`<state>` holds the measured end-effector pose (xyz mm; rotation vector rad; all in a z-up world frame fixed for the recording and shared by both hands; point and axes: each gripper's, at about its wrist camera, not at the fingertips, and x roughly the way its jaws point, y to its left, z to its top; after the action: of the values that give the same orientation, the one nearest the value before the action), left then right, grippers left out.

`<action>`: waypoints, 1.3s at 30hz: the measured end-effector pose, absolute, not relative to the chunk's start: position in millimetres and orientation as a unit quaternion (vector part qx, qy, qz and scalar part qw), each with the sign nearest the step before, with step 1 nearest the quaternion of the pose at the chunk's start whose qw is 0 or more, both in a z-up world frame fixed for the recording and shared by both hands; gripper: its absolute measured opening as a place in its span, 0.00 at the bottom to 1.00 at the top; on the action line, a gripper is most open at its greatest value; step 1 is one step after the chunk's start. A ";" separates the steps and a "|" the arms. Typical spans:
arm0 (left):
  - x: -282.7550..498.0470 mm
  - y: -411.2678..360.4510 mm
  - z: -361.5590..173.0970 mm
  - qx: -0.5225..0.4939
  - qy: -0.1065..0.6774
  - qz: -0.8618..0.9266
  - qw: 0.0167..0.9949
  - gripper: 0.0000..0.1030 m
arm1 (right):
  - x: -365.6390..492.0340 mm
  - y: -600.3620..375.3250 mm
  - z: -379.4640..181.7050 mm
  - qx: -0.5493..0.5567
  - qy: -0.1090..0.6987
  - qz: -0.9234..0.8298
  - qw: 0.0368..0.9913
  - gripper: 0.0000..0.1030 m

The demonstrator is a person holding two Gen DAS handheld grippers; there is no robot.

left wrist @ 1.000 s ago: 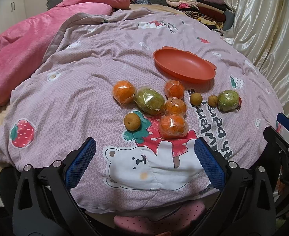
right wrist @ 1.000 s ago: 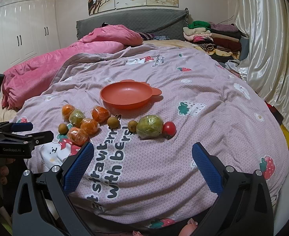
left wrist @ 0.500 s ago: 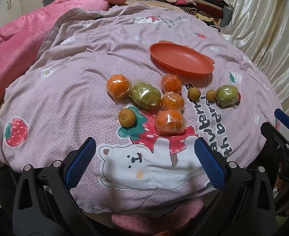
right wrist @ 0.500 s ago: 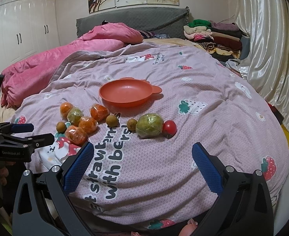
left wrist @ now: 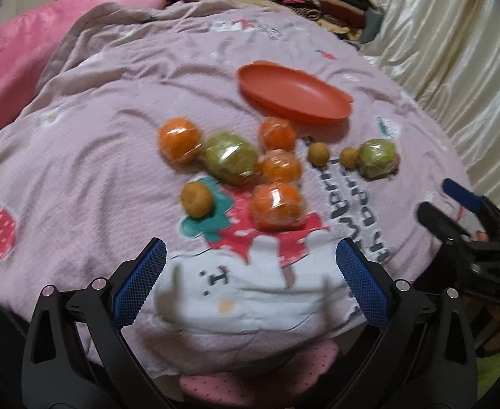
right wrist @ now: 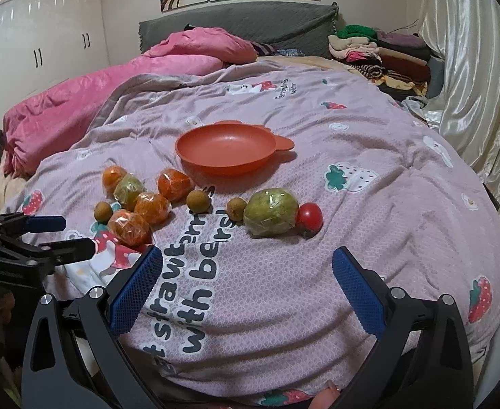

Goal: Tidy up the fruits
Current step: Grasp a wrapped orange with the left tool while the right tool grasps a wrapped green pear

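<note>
An orange plate [left wrist: 292,95] [right wrist: 227,151] lies empty on the pink bedspread. In front of it sits a cluster of wrapped oranges [left wrist: 277,206] [right wrist: 129,226], a wrapped green fruit [left wrist: 231,162] [right wrist: 129,187] and small brown fruits [left wrist: 197,199] [right wrist: 198,201]. To the right lie another wrapped green fruit [left wrist: 376,158] [right wrist: 270,211] and a red tomato [right wrist: 309,216]. My left gripper [left wrist: 250,272] is open, just short of the nearest orange. My right gripper [right wrist: 246,272] is open, near the bed's front edge, short of the green fruit.
A pink duvet [right wrist: 113,95] lies at the left and back. Folded clothes [right wrist: 379,54] are stacked at the far right by a cream curtain [right wrist: 471,68]. The left gripper [right wrist: 42,242] shows at the left of the right wrist view.
My left gripper has moved forward and down toward the orange cluster; its view is blurred by motion. The right gripper has crept slightly closer to the fruits.
</note>
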<state>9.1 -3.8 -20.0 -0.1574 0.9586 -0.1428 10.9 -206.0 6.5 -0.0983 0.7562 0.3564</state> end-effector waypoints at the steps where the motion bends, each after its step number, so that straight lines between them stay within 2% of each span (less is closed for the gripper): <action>1: 11.3 -7.4 -19.6 -0.071 0.458 -0.075 0.883 0.90 | 14.5 -208.3 5.6 -0.046 0.369 0.169 0.912 0.96; 2: 13.5 -10.0 -20.1 -0.069 0.456 -0.079 0.884 0.90 | 17.0 -210.1 5.3 -0.045 0.370 0.167 0.913 0.96; 4: 20.3 -14.3 -23.2 -0.070 0.460 -0.086 0.881 0.79 | 25.0 -214.6 4.7 -0.046 0.371 0.162 0.913 0.96; 10: 40.8 -27.4 -38.3 -0.063 0.479 -0.094 0.870 0.59 | 49.3 -220.0 -0.3 -0.068 0.383 0.170 0.905 0.96; 17: 52.4 -31.2 -50.0 -0.049 0.490 -0.085 0.866 0.50 | 74.7 -216.6 -4.0 -0.127 0.386 0.204 0.891 0.96; 20: 55.6 -31.0 -49.6 -0.045 0.489 -0.082 0.867 0.40 | 83.9 -211.2 -3.4 -0.159 0.381 0.227 0.882 0.96; 29: 60.5 -29.8 -49.6 -0.045 0.493 -0.089 0.865 0.39 | 99.2 -193.4 -7.2 -0.229 0.393 0.305 0.837 0.94; 30: 60.6 -29.1 -49.4 -0.046 0.493 -0.090 0.864 0.39 | 100.8 -192.0 -8.4 -0.237 0.395 0.309 0.832 0.92; 32: 61.7 -28.8 -48.7 -0.045 0.494 -0.091 0.863 0.39 | 104.3 -187.9 -12.2 -0.256 0.399 0.315 0.822 0.73; 34: 62.6 -28.5 -48.0 -0.046 0.496 -0.091 0.863 0.39 | 106.8 -182.8 -17.3 -0.278 0.404 0.323 0.809 0.69; 37: 64.0 -26.9 -47.3 -0.051 0.499 -0.091 0.860 0.38 | 104.0 -177.1 -22.6 -0.301 0.406 0.345 0.791 0.53; 39: 64.4 -25.9 -46.2 -0.055 0.500 -0.091 0.859 0.38 | 103.4 -171.9 -29.0 -0.323 0.409 0.351 0.778 0.49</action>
<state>64.4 -25.9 -46.2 -0.1152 1.0500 -0.1906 103.4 -171.9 -29.0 -0.6982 0.8842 0.7590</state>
